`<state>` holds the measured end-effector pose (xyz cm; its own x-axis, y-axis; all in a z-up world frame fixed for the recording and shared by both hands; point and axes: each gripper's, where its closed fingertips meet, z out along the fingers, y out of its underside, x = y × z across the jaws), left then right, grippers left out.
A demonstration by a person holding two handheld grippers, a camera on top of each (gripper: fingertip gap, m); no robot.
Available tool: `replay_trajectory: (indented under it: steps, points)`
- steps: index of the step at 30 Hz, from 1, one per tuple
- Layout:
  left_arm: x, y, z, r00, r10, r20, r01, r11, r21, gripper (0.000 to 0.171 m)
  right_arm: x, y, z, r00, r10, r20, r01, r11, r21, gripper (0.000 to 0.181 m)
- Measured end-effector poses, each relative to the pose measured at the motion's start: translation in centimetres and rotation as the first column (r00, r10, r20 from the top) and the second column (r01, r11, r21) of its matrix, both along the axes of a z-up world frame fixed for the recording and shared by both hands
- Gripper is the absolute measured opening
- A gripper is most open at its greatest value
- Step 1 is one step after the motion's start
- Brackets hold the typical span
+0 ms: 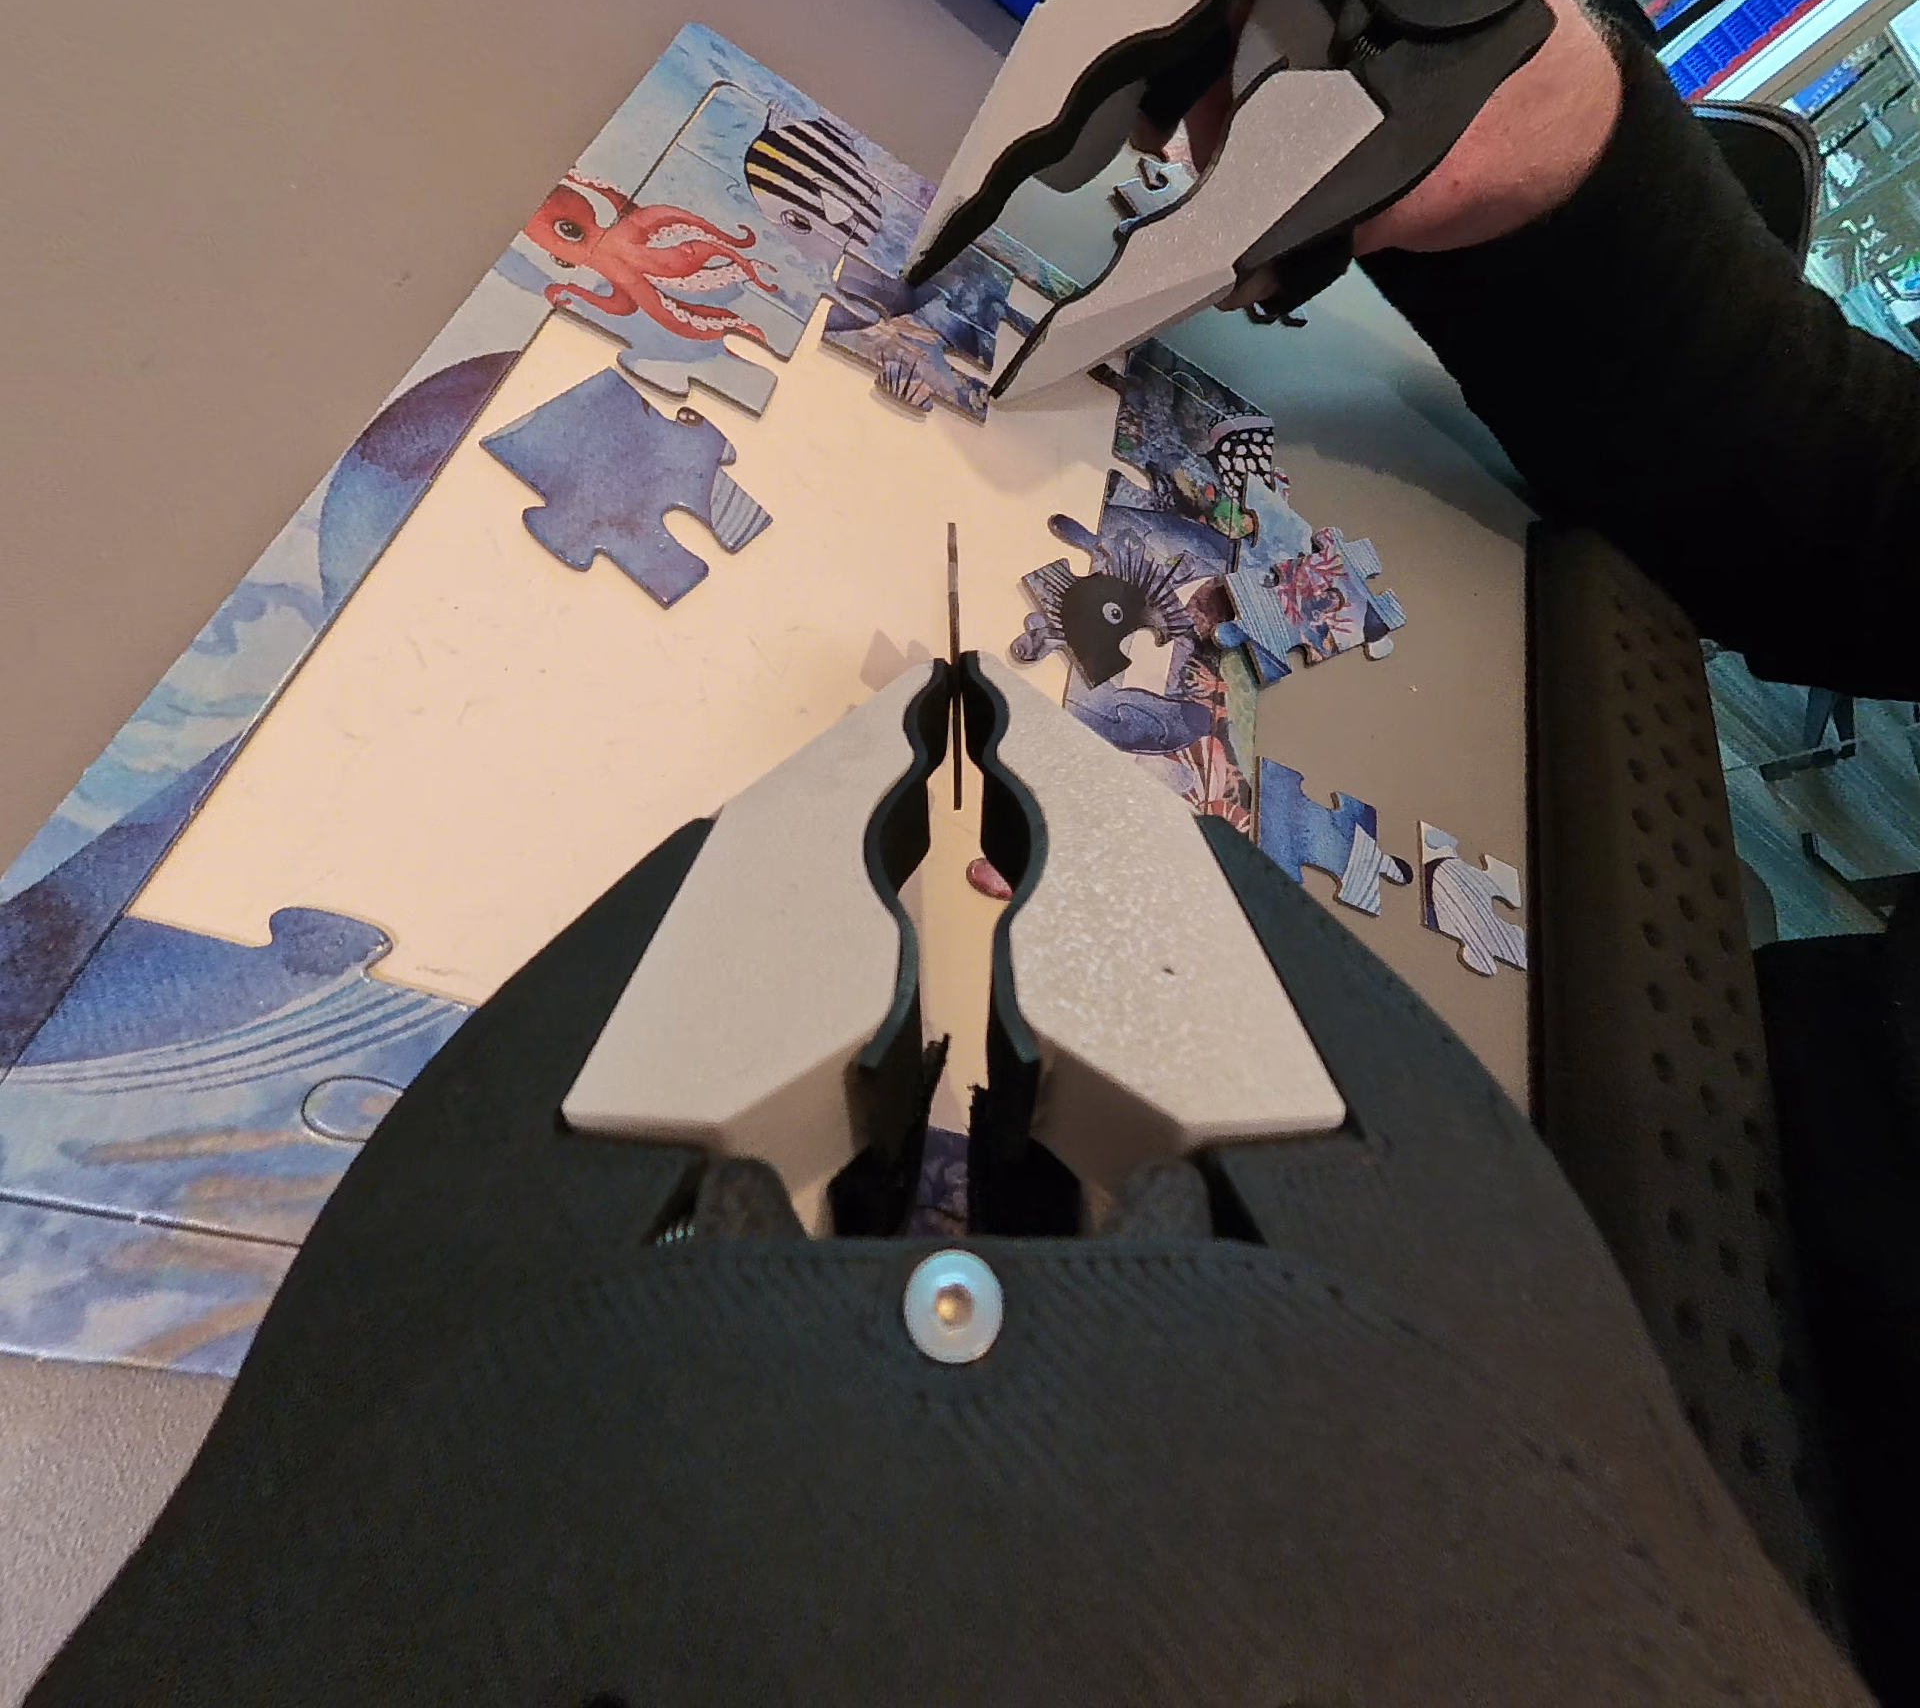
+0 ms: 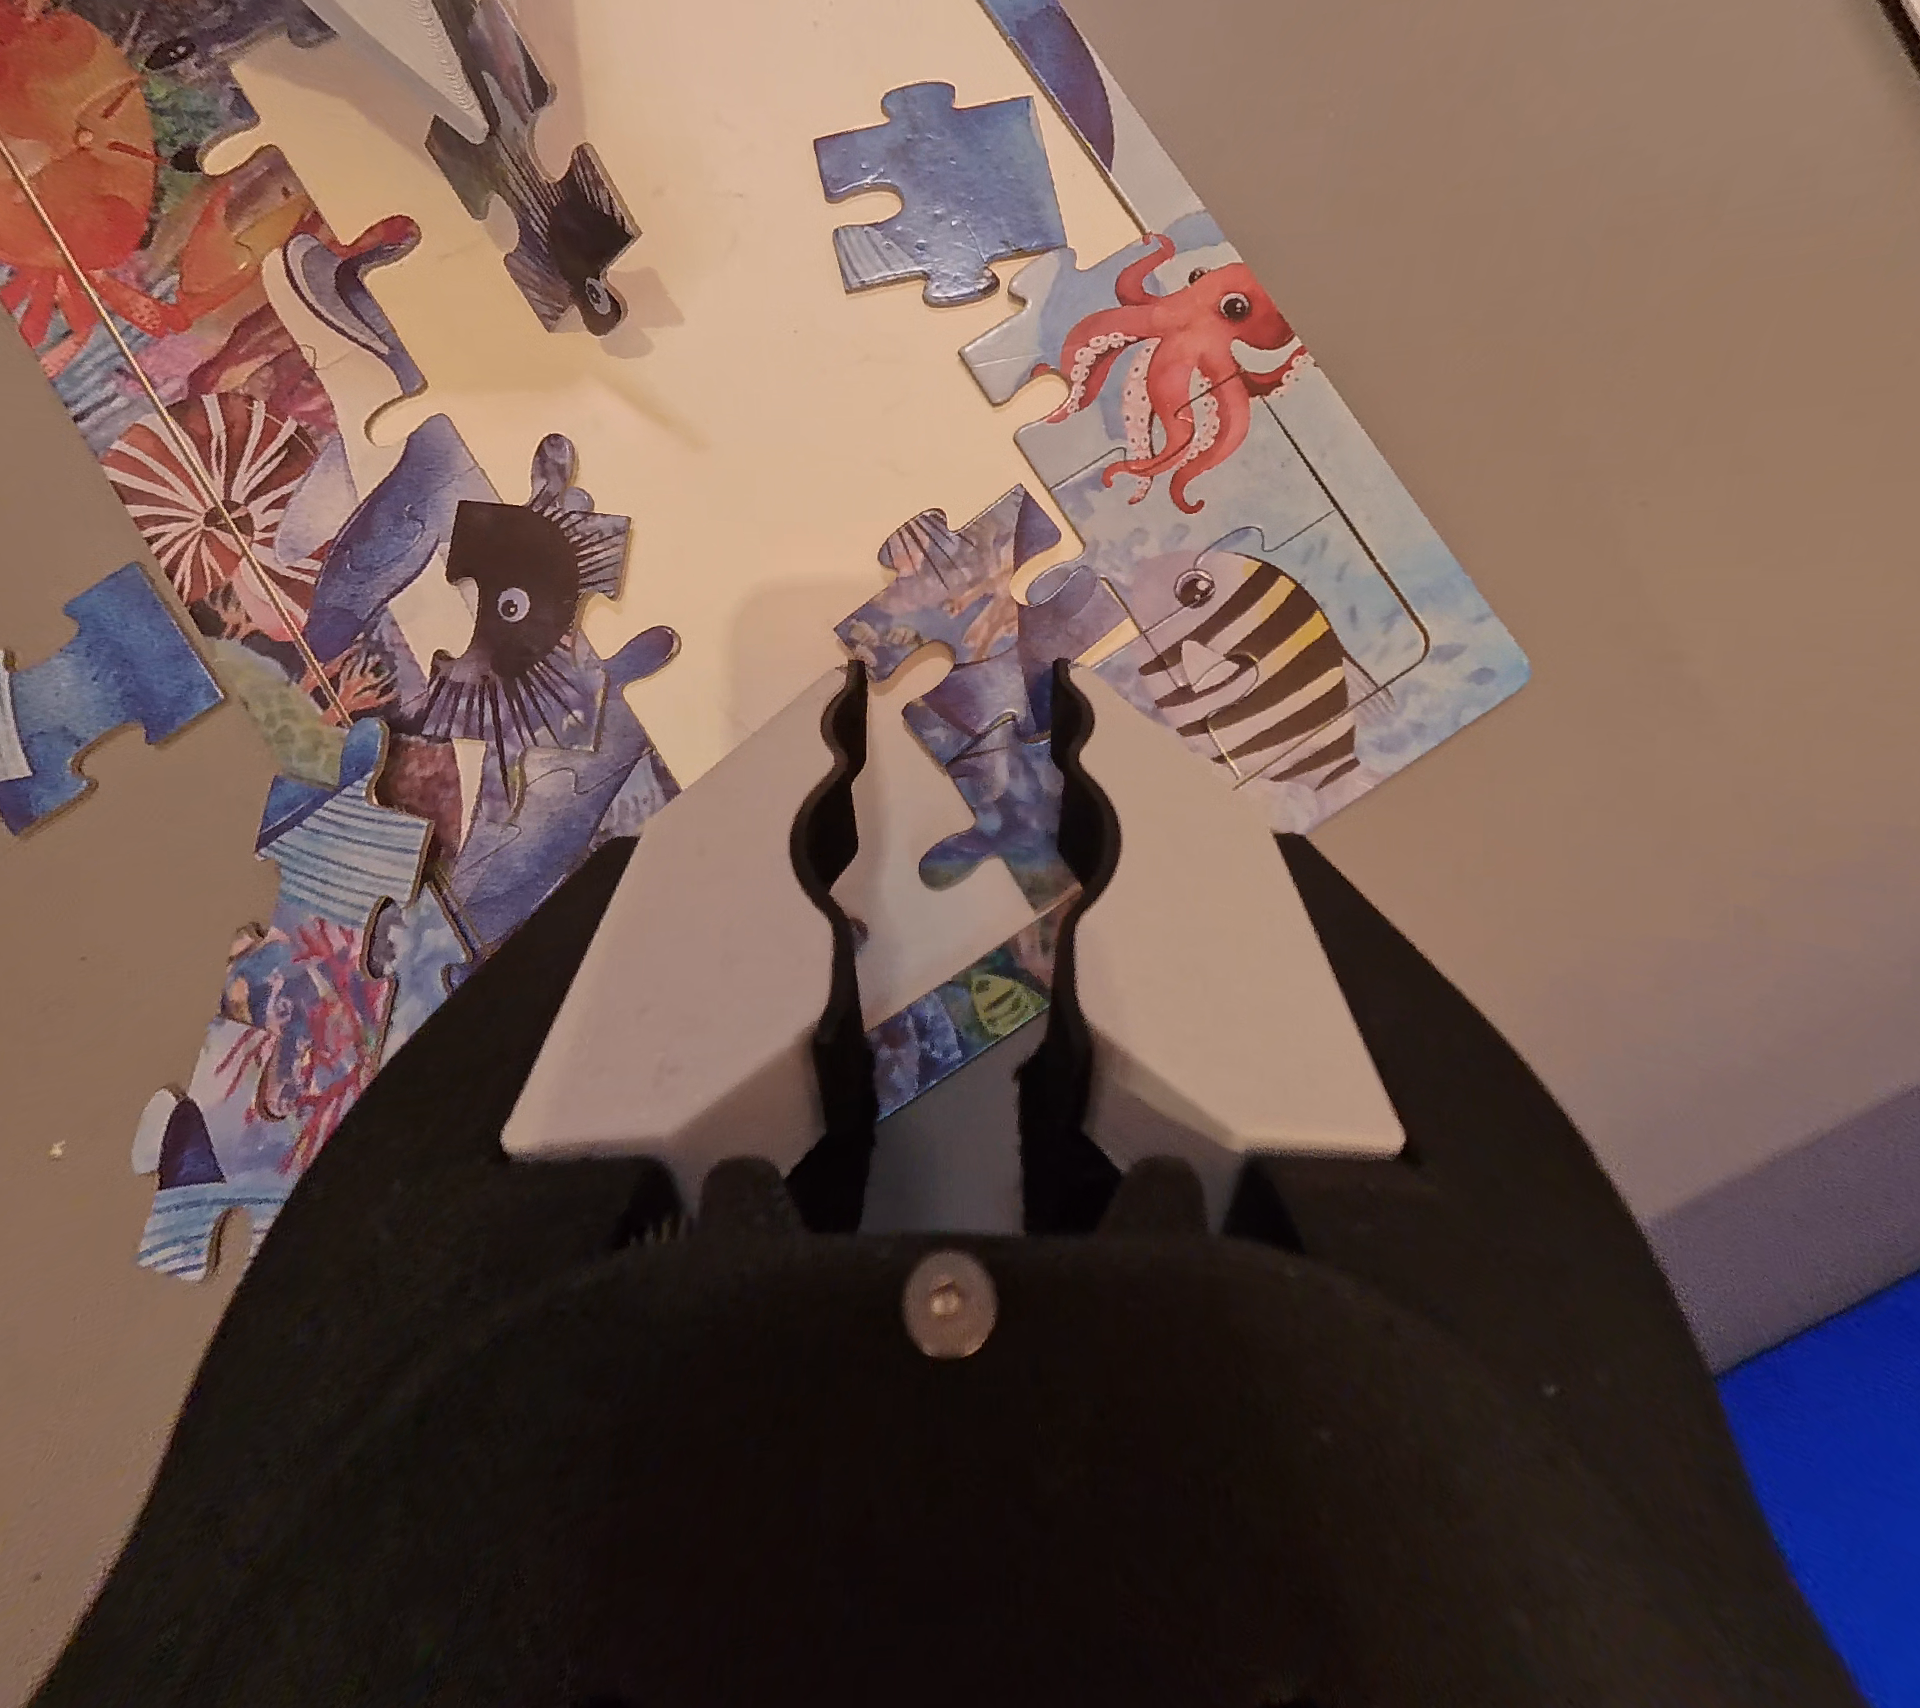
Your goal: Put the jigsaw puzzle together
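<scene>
Left wrist view: left gripper [image 1: 954, 682] pinches a piece [image 1: 952, 609] edge-on above the tray [image 1: 499, 723]; loose pieces [image 1: 1392, 879] lie right on the counter [image 1: 208, 100]. Right wrist view: right gripper [image 2: 954, 682], jaws apart and empty, hovers over joined pieces [image 2: 977, 723] beside the striped fish [image 2: 1257, 671].

Beside the matt grey table [image 1: 260, 100], the cardboard puzzle tray [image 1: 582, 785] shows a scuffed cream floor, the loose blue piece [image 2: 951, 188] on it looks glossy and pitted, and the left gripper [image 1: 954, 671] has ribbed matt black plastic with grainy pale fingers [image 1: 1091, 837].
</scene>
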<state>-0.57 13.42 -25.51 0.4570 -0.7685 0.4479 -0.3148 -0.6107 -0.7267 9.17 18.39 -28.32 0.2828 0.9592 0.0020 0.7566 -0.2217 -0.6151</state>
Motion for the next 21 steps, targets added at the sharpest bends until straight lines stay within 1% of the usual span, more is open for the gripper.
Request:
replay_trajectory:
  steps: [6,10,12,15,21]
  points:
    - [-0.03,0.03,-0.03,1.000,0.001,-0.001,-0.001,1.000,-0.001,0.000,0.39,0.40,-0.17,0.994,-0.076,0.074,0.074,0.997,0.032,0.031]
    - [-0.02,0.02,-0.02,1.000,0.001,0.000,-0.001,1.000,-0.001,0.000,0.25,0.40,-0.11,0.988,-0.145,0.057,0.146,0.989,-0.020,0.030]
    - [-0.02,0.02,-0.02,1.000,0.000,-0.002,0.000,1.000,0.000,0.000,0.02,0.05,-0.13,0.989,-0.140,0.051,0.142,0.989,-0.042,0.027]
    - [-0.02,0.01,-0.01,1.000,0.000,-0.002,0.000,1.000,0.000,0.000,0.00,-0.06,-0.13,0.987,-0.147,0.063,0.149,0.988,-0.038,0.028]
    - [0.02,-0.01,0.02,1.000,-0.002,-0.002,0.002,1.000,0.001,0.000,-0.10,-0.29,-0.18,0.991,-0.115,0.071,0.117,0.993,-0.025,0.027]
